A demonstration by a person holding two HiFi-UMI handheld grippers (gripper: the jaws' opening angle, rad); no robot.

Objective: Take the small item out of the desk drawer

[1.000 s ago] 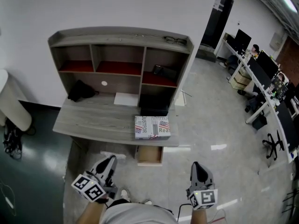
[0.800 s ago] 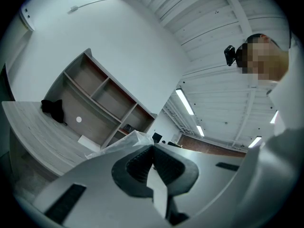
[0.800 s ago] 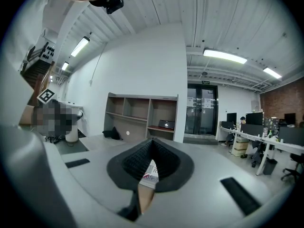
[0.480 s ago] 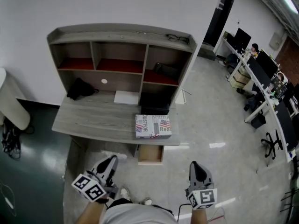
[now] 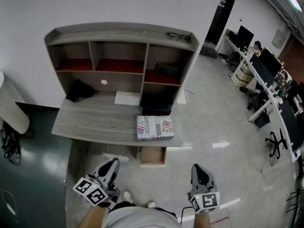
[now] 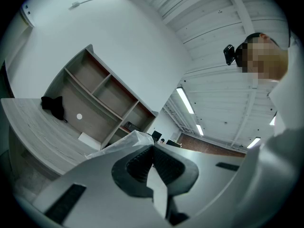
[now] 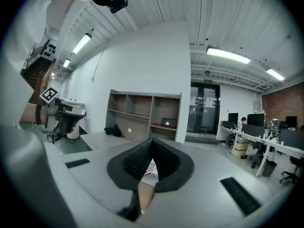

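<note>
Head view: drawer is open under the worktop's near edge, below a printed box. The small item inside it can't be made out, and the left hand-held gripper and right hand-held gripper are near, well apart from the drawer. Left gripper view: jaws closed, with clear plastic at the tip, can't tell if pinched. Right gripper view: jaws closed and empty, and the box shows only as a sliver below the pads.

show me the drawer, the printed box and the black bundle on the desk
drawer (image 5: pixel 153 157): head view, on its pale inside face.
printed box (image 5: pixel 155 128): head view, middle of its top face.
black bundle (image 5: pixel 77 91): head view, centre of the dark heap.
</note>
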